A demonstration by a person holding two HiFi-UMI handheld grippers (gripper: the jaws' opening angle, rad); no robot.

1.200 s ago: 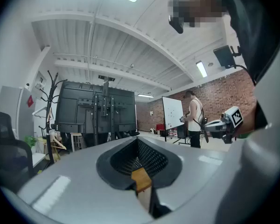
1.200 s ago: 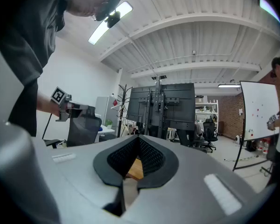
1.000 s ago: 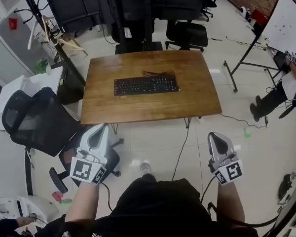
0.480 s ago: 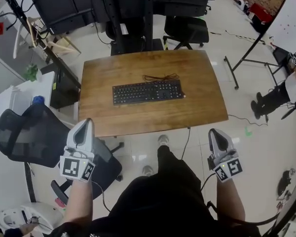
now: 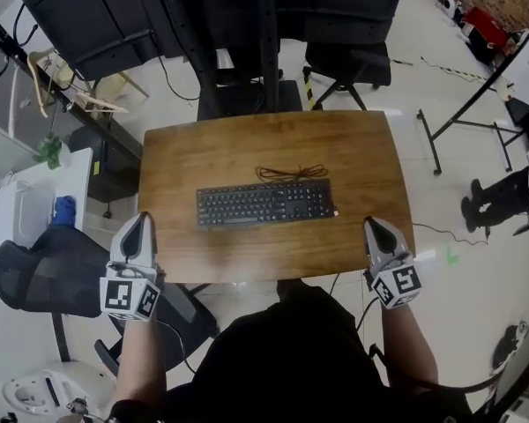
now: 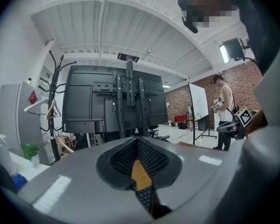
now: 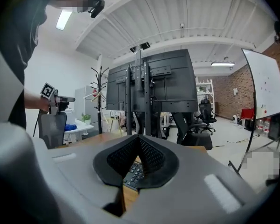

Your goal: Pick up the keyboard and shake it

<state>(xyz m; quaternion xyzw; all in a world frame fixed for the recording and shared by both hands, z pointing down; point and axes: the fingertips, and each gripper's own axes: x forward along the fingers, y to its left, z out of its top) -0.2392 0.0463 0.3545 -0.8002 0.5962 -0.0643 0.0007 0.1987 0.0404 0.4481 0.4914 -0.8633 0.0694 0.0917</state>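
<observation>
Head view: keyboard (image 5: 264, 204) lies flat at the wooden table's (image 5: 185, 157) centre. Left gripper (image 5: 140, 223) sits at its 8 o'clock, right gripper (image 5: 372, 227) at 4 — both pinched closed, empty. Approach step, likely — next, jaws must open and flank its ends.

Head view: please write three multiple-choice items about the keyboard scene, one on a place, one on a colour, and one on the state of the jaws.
1. Where does the keyboard lie?
A. in a drawer
B. on the wooden table
C. on a shelf

2. What colour is the keyboard?
A. white
B. red
C. black

3. How do the jaws of the left gripper and the right gripper stand?
A. both shut, holding nothing
B. both wide open
C. both clamped on the keyboard

Key: B, it rests flat near the table's middle; C, its keys and frame are black; A, each gripper view shows the jaws together with nothing gripped.
</observation>
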